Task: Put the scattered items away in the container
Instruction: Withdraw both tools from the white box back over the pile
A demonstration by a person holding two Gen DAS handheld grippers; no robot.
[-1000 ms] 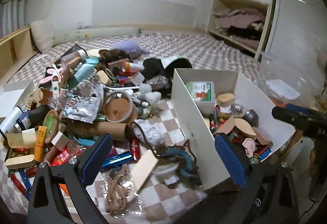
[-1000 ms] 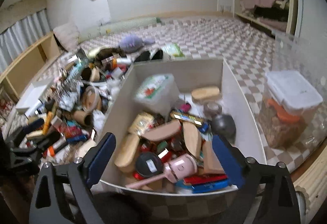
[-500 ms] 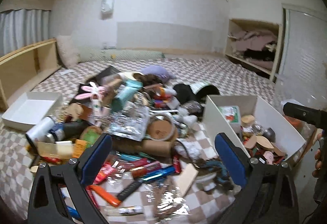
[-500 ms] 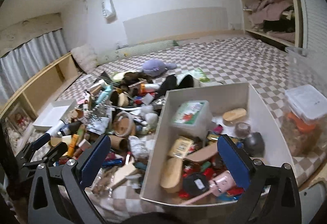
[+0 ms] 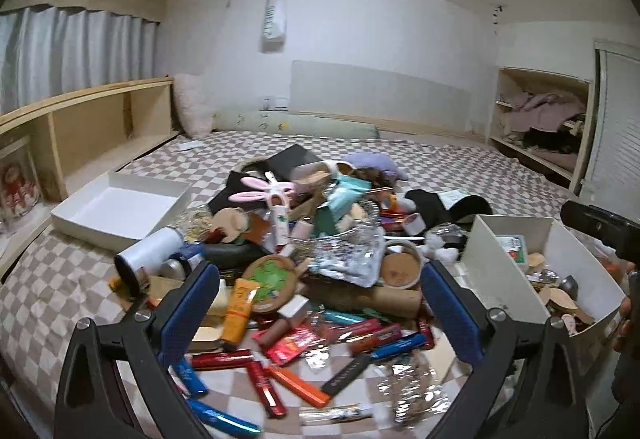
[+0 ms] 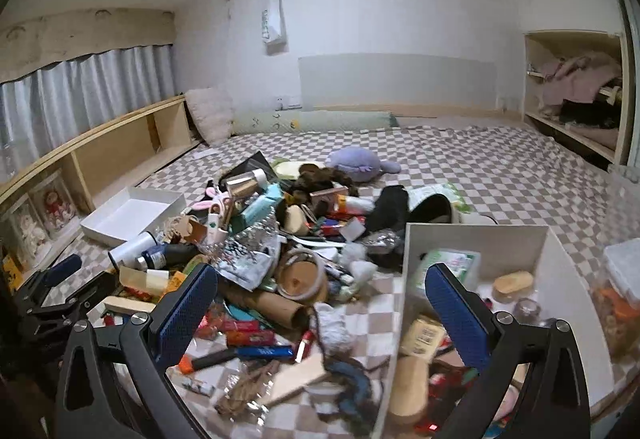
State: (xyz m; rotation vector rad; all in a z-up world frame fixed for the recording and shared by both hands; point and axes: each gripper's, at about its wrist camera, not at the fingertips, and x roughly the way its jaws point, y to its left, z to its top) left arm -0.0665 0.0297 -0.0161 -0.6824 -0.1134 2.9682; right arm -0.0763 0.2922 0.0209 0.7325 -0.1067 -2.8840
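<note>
From the left wrist camera, the left gripper [image 5: 320, 307] is spread wide with nothing between its blue-padded fingers [image 5: 188, 309], and it hangs above the near edge of a heap of scattered items [image 5: 312, 259] lying on a brown-and-white checkered bedspread [image 5: 460, 163]. Within the heap, a white cylindrical bottle [image 5: 148, 259] lies on its side at the left, an orange tube [image 5: 238, 309] lies just beside a round green-topped lid [image 5: 270, 279], a pink bunny-eared fan [image 5: 268, 193] sits toward the back, and a cardboard tube [image 5: 384, 299] lies across the middle under a crumpled silver foil bag [image 5: 352, 259]. Red and blue packets lie closest to the fingers. An empty white tray [image 5: 120, 207] sits apart from the heap at the left, and the white container [image 5: 480, 251] stands at the right, touching the heap's edge and already holding a number of things. The dark body of the right gripper [image 5: 600, 231] shows at the far right above the container. From the right wrist camera, the right gripper [image 6: 320, 309] is likewise released and empty, its right finger over the container [image 6: 476, 239] and its left finger over the heap [image 6: 280, 239]. Inside the container a green-and-white packet [image 6: 452, 267] rests against the back wall with a tan oval piece [image 6: 512, 281] near it. A purple plush toy [image 6: 356, 165] lies behind the heap, and the left gripper [image 6: 60, 291] is visible at the lower left.
</note>
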